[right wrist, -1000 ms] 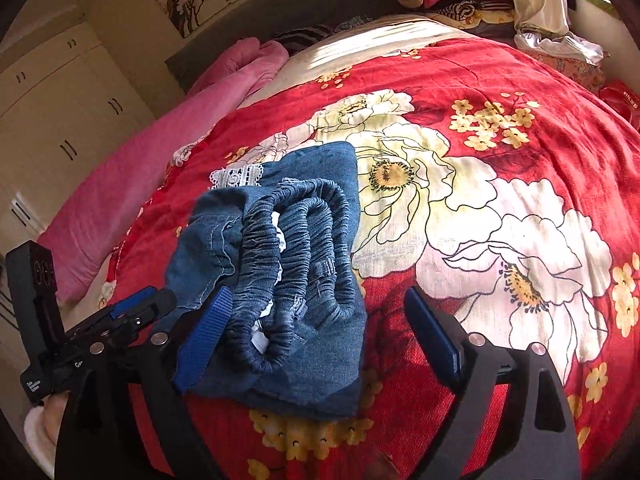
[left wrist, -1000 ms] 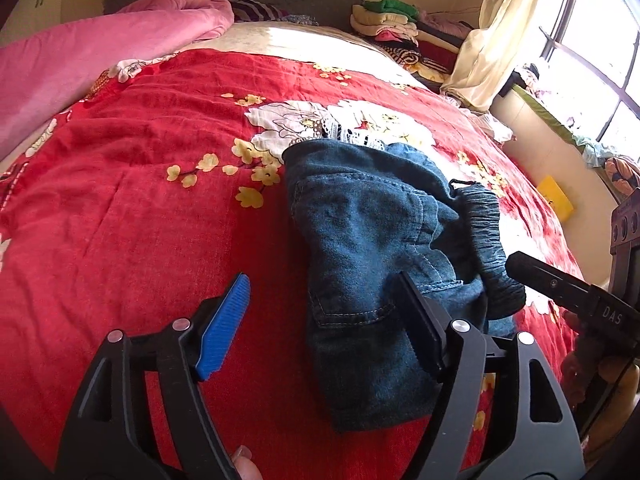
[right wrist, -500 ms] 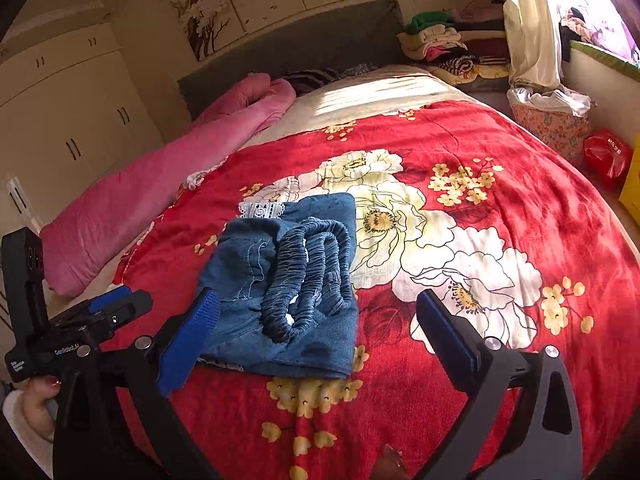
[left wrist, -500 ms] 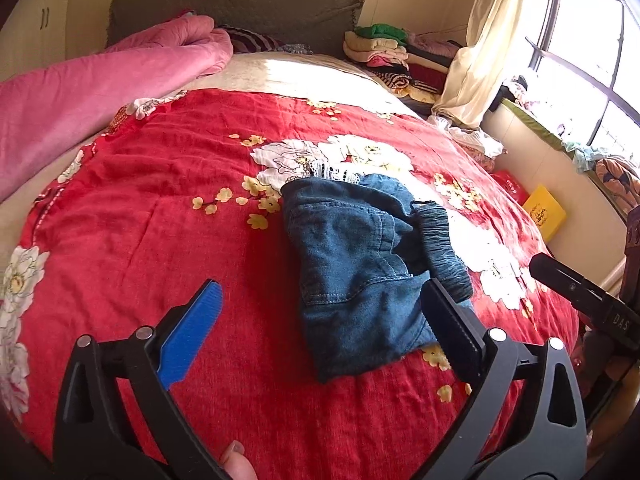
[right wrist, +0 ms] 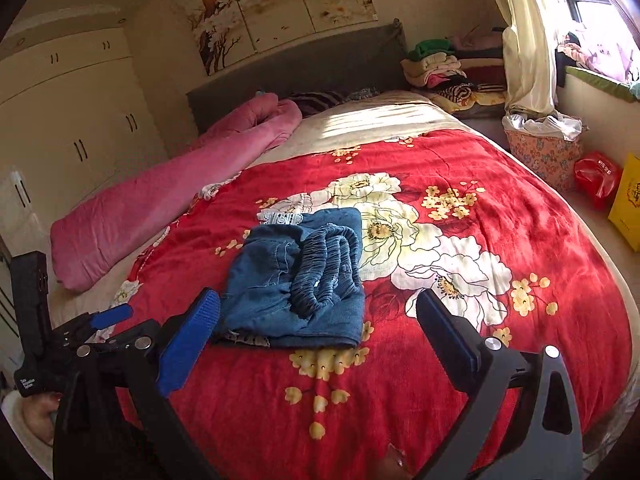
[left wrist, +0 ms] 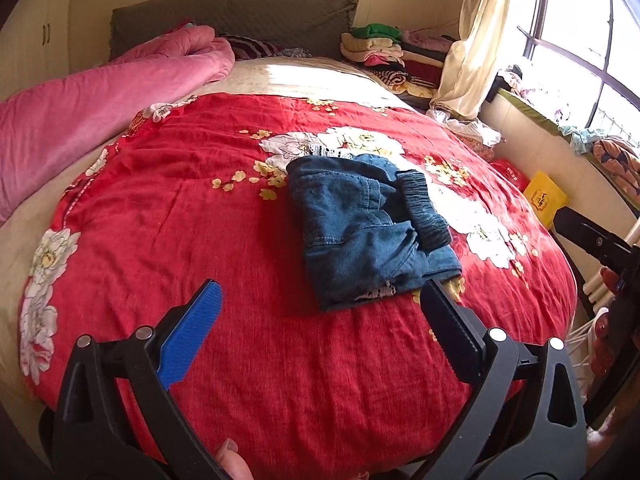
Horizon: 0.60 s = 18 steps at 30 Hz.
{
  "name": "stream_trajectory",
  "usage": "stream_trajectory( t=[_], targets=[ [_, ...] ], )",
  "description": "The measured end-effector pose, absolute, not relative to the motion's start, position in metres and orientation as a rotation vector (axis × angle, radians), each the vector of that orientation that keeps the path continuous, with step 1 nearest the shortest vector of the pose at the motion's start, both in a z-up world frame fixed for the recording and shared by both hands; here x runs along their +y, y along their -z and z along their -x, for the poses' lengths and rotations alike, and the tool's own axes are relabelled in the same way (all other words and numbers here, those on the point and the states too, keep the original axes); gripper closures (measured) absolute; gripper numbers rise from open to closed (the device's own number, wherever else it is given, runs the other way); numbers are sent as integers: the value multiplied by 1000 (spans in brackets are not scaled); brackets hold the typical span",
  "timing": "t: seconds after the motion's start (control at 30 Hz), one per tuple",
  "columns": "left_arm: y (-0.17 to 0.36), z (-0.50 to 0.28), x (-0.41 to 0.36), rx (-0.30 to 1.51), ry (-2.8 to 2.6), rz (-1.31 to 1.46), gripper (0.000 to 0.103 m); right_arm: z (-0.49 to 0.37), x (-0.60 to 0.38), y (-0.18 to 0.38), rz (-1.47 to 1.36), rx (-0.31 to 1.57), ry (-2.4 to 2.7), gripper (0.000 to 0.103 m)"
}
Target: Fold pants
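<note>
Folded pants on red bedspread; left hand-held gripper and right hand-held gripper both agape, empty, jaws just widened.

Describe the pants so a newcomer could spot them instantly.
Find the big bed with the red flowered blanket. Near its middle lies a small folded bundle, the pants. They are the only blue denim there, with a gathered elastic waistband on top.

Blue denim pants, folded into a compact bundle, elastic waistband on top, lying flat mid-bed
</note>
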State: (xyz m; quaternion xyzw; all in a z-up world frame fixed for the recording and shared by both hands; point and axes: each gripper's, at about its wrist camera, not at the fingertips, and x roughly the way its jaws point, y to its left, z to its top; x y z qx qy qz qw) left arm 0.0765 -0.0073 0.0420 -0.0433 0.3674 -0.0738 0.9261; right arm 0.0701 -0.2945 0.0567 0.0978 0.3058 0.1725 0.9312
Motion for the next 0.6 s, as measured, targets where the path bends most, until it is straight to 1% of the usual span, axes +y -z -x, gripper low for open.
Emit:
stream_trajectory(
  t=[0.27,0.6],
  targets=[
    [-21,-48,-10,779,141,97,10,-44,-301,-57,-191,607,-320,5],
    [-2,-28,-13,802,108,76,10,-25,-302,-37,-197,655,-326,5]
  ],
)
